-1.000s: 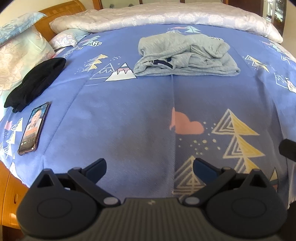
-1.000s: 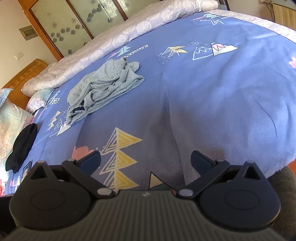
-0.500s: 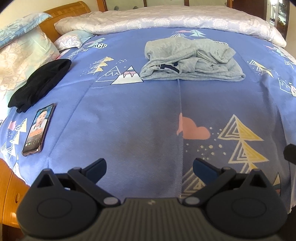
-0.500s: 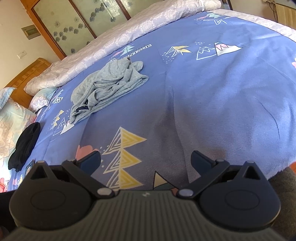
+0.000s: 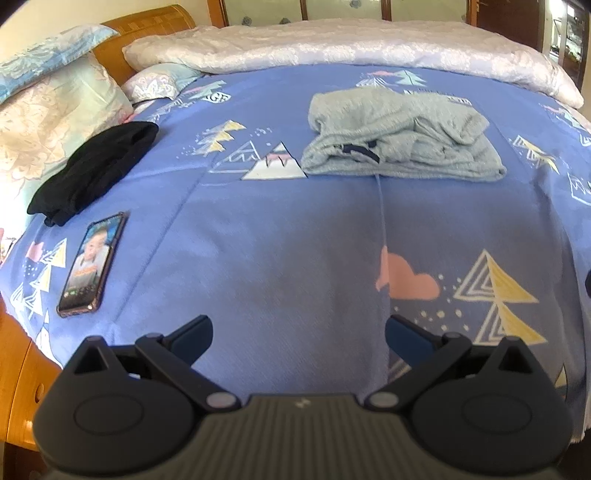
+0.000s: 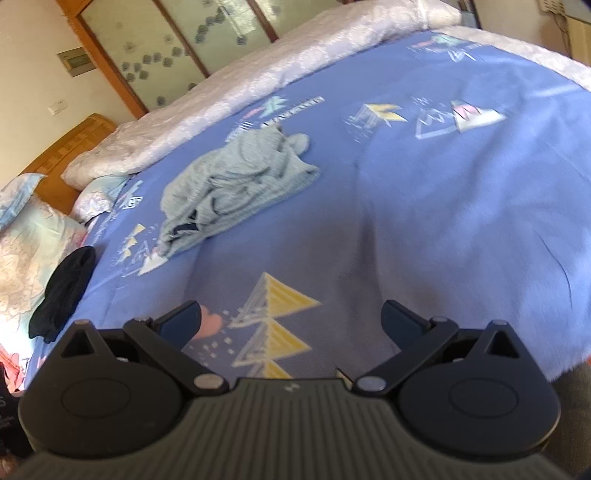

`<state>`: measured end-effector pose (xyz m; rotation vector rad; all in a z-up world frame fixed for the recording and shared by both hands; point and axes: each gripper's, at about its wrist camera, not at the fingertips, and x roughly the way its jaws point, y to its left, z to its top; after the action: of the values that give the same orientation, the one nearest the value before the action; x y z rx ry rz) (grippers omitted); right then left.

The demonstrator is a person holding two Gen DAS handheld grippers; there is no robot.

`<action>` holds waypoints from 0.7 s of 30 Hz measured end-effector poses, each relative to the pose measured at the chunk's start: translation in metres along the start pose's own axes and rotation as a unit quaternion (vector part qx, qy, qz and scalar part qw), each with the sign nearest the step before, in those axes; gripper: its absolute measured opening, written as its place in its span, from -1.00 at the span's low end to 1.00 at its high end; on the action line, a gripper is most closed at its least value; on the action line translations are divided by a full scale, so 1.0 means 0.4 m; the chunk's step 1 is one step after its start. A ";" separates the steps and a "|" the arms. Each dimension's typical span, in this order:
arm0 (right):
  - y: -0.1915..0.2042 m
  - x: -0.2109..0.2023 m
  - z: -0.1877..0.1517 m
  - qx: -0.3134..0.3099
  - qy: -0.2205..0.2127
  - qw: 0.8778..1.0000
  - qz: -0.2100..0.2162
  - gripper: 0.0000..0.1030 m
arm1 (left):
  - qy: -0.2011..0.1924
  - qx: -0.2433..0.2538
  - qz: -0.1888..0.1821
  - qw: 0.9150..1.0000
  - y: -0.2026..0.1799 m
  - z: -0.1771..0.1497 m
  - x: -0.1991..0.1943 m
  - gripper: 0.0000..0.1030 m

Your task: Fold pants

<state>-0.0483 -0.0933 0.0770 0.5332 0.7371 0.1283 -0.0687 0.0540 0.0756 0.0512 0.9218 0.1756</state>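
Light grey pants point(image 5: 402, 138) lie crumpled in a heap on the blue patterned bedspread point(image 5: 280, 236), toward the far middle of the bed. They also show in the right wrist view point(image 6: 236, 184), up and to the left. My left gripper point(image 5: 298, 330) is open and empty over the near part of the bed, well short of the pants. My right gripper point(image 6: 291, 319) is open and empty, also over the near bedspread, apart from the pants.
A black folded garment point(image 5: 92, 173) and a phone point(image 5: 92, 264) lie at the bed's left side. Pillows point(image 5: 48, 122) and a wooden headboard point(image 5: 147, 33) are at the left. A white quilt point(image 5: 351, 48) lies rolled along the far edge.
Both grippers have moved forward toward the pants, which look nearer and larger. Both stay open. Nothing on the bed has moved.
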 end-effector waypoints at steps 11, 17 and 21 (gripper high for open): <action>0.091 0.020 0.062 -0.050 -0.023 0.998 0.023 1.00 | -0.033 -0.006 0.011 0.999 0.016 0.051 -0.032 1.00; 0.105 0.028 0.067 -0.077 -0.029 0.997 0.002 1.00 | -0.041 -0.005 0.008 0.999 0.016 0.061 -0.043 1.00; 0.108 0.036 0.062 -0.096 -0.029 0.995 -0.013 1.00 | -0.040 0.001 0.013 0.999 0.008 0.063 -0.042 1.00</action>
<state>-0.0178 -0.0622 0.1054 0.3435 0.6664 0.1569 -0.0589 0.0550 0.1042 0.0714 0.8428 0.1957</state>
